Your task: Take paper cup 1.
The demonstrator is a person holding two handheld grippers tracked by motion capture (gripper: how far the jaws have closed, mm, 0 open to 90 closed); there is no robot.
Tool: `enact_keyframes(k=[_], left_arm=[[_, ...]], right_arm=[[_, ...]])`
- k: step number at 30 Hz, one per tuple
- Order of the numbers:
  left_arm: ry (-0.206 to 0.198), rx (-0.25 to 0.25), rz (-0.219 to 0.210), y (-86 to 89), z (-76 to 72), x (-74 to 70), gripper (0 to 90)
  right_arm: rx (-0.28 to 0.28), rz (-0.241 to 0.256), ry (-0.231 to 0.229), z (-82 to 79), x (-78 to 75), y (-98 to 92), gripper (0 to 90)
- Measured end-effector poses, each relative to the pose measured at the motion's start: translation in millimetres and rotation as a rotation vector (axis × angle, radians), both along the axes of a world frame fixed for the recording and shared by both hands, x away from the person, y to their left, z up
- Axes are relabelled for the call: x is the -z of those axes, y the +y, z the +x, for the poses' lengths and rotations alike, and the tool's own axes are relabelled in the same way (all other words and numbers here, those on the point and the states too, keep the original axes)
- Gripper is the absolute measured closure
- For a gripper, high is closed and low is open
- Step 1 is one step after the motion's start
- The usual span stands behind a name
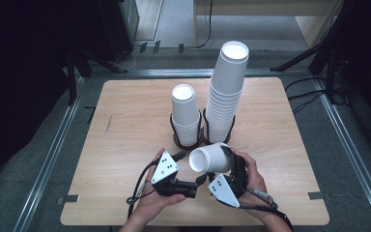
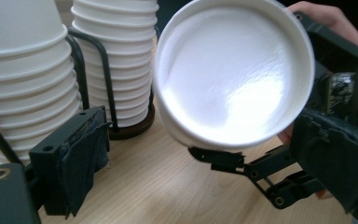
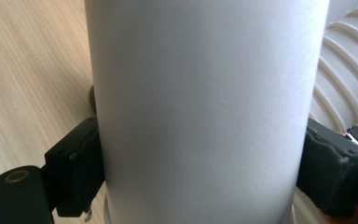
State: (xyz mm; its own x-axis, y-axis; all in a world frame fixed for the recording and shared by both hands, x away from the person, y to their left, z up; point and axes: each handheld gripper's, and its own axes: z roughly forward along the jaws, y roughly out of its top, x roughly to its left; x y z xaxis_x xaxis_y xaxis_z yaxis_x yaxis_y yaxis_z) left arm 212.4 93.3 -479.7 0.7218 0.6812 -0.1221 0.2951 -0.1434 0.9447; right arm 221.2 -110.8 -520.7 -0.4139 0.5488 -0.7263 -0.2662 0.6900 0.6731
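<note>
A single white paper cup [image 1: 210, 158] lies on its side in the air above the table's front middle, its open mouth turned left. My right gripper [image 1: 224, 162] is shut on its wall; in the right gripper view both black pads [image 3: 74, 163] press the cup [image 3: 205, 93] from either side. My left gripper [image 1: 189, 170] stands open just left of the cup's mouth. In the left gripper view the cup's round mouth [image 2: 235, 70] faces me, beyond the wide-apart jaws of that gripper [image 2: 200, 158], which hold nothing.
Two stacks of white cups stand in black wire holders at the table's middle: a short one [image 1: 185, 116] and a tall one [image 1: 226, 92], close behind the grippers. The wooden table [image 1: 125, 125] has bare room left and right. Metal rails [image 1: 53, 154] border it.
</note>
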Motion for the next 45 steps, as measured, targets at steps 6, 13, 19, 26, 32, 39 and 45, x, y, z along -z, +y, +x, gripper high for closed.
enact_keyframes(k=[6,13,19,26,32,39,45], left_arm=[[0.002,0.026,-0.016,0.0,-1.0,-1.3,6.8],[0.009,0.032,-0.029,0.3,-2.0,-2.6,13.4],[0.027,0.048,-0.024,-0.6,-1.6,-2.3,15.5],[0.058,0.055,-0.023,0.0,0.8,-1.1,20.4],[0.069,0.053,-0.02,1.8,2.2,-0.9,21.5],[0.07,0.052,-0.045,4.8,1.8,-1.6,22.9],[0.065,0.016,-0.04,10.4,3.9,-1.9,23.6]], right_arm=[[-0.04,-0.017,-0.003,-4.5,2.1,4.0,12.9],[-0.076,-0.057,-0.009,-8.9,6.2,9.1,12.8],[-0.083,-0.071,-0.02,-10.5,6.9,11.3,12.7],[-0.081,-0.107,-0.036,-11.5,8.0,12.2,12.4],[-0.055,-0.119,-0.053,-10.8,9.1,14.6,11.2],[-0.071,-0.091,-0.034,-10.4,7.9,13.5,9.6],[-0.096,-0.036,0.018,-12.9,4.7,12.4,2.0]])
